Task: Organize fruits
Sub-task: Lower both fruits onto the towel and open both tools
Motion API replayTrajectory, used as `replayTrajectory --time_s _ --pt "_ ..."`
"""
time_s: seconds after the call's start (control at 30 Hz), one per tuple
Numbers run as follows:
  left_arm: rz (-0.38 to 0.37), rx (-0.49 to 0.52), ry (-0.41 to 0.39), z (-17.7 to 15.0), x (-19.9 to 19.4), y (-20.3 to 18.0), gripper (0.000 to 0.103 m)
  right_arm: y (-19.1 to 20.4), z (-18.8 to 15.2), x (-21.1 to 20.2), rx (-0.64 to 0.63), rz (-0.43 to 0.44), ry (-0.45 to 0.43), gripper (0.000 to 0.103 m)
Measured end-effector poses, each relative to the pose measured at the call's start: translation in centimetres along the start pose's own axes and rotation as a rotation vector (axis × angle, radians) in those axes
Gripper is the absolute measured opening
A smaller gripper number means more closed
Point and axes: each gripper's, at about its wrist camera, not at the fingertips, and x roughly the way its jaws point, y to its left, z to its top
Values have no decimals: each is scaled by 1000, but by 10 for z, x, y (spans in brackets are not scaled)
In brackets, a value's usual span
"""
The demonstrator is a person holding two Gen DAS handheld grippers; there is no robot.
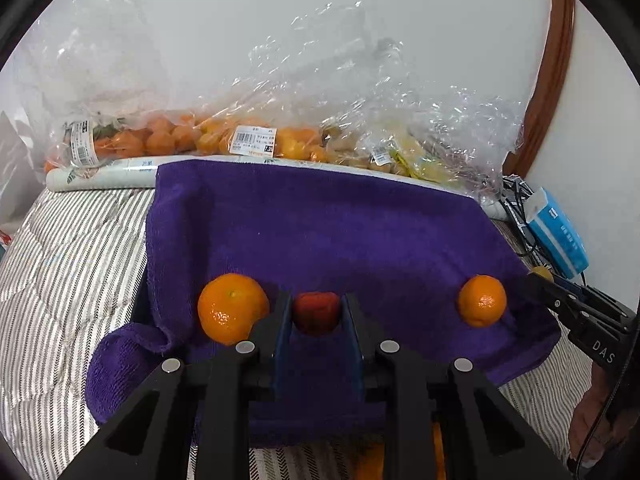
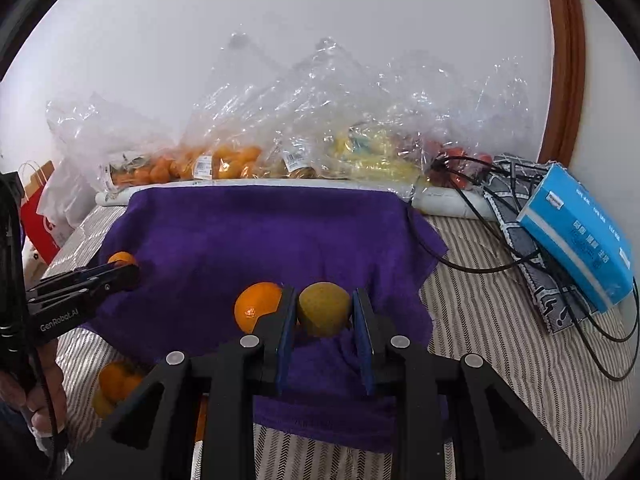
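A: What's lying under everything?
B: A striped bedspread (image 1: 60, 264), w/ a purple towel (image 1: 320, 232) spreading over the middle. Clear bags of fruit (image 1: 208, 140) are leaning along the far wall, and a blue tissue box (image 2: 580, 236) is sitting far right, cables trailing beside it.

A: Fruit on the towel?
B: Two oranges – a big one (image 1: 230, 308) near left and a smaller one (image 1: 482, 300) near right, well apart.

A: Left gripper (image 1: 316, 314)?
B: Its jaws are pinching a red fruit (image 1: 316, 312), prob. a strawberry, just beside the big orange, over the towel's near part.

A: Right gripper (image 2: 324, 310)?
B: Closed on a yellow-green fruit (image 2: 324, 308), pads pressing both sides, right next to the smaller orange (image 2: 258, 306).

A: Anything else?
B: More oranges (image 2: 114, 386) are lying off the towel's near edge.
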Motion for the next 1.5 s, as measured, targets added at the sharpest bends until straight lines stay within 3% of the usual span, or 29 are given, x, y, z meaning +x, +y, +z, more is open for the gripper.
replayTrajectory --time_s 0.6,1.5 --pt "7 5 49 -5 14 -4 24 1 -4 22 10 -4 75 28" --pt "23 -2 67 -4 17 -1 24 10 -8 27 -46 -56 75 29"
